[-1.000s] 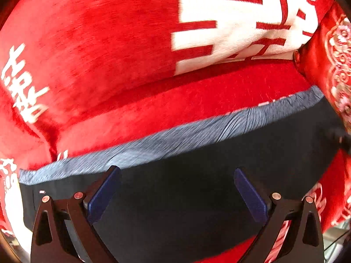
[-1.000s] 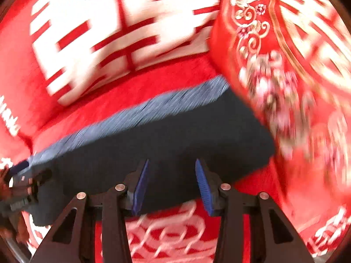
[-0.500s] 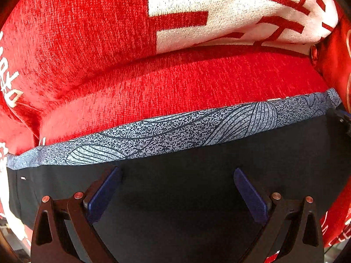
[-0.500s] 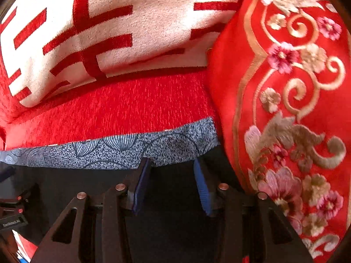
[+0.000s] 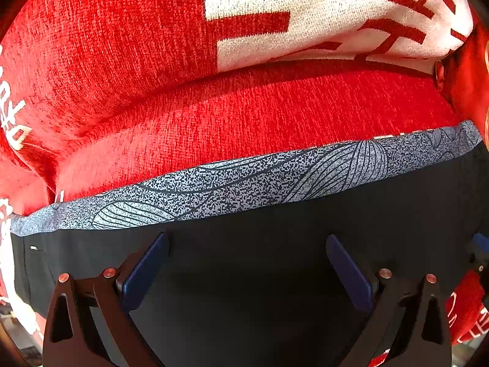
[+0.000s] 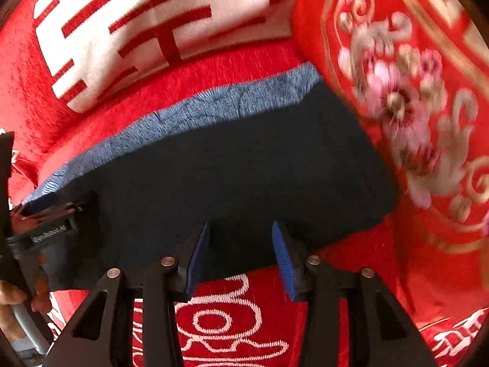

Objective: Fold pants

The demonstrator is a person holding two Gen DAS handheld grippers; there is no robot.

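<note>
Two big red surfaces fill both views: a red chenille cover (image 5: 275, 116) woven with large white characters, and, at the right, a red cushion (image 6: 412, 91) embroidered with gold scrolls and pink flowers. On the cover lie the dark navy pants (image 5: 275, 269), folded flat, a blue-grey patterned band (image 5: 244, 186) along their far edge and their right end against the cushion. The left gripper (image 5: 247, 263) points down over the pants, jaws wide apart, nothing between them. The right gripper (image 6: 241, 255) hangs above the pants' near edge, jaws partly apart, gripping nothing.
</note>
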